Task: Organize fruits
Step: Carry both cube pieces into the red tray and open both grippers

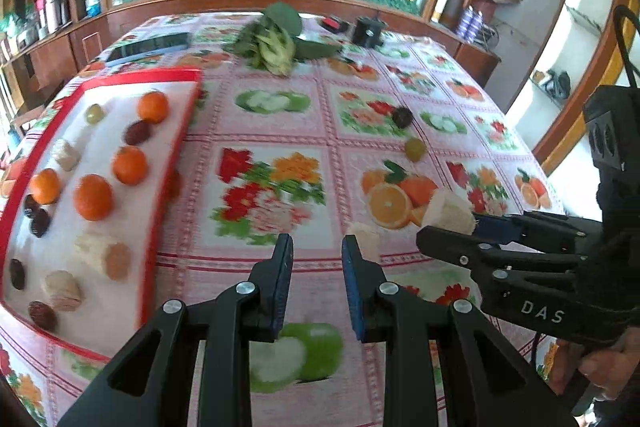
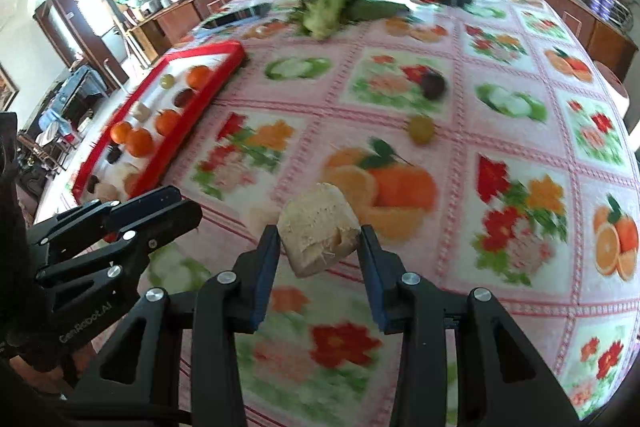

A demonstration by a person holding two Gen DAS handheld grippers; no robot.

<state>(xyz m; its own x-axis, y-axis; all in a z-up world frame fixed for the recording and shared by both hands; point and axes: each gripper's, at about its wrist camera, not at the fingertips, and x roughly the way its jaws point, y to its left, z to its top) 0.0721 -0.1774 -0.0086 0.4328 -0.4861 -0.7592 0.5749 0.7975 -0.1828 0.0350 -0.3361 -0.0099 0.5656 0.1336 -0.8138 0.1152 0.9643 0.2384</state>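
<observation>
A pink fruit-and-flower printed tablecloth (image 1: 280, 115) fills both views, and at the left of the frame a white tray with a red rim (image 1: 176, 147) holds round orange tangerines (image 1: 93, 197), dark dates and pale cut chunks. At lower centre of the right wrist view the right gripper (image 2: 319, 247) clamps a pale beige fibrous chunk (image 2: 318, 227), possibly sugarcane, raised above the cloth. The left gripper (image 1: 317, 279) stands part-open and empty, with a small green fruit (image 1: 414, 149) and a dark round fruit (image 1: 402, 117) loose at right centre.
</observation>
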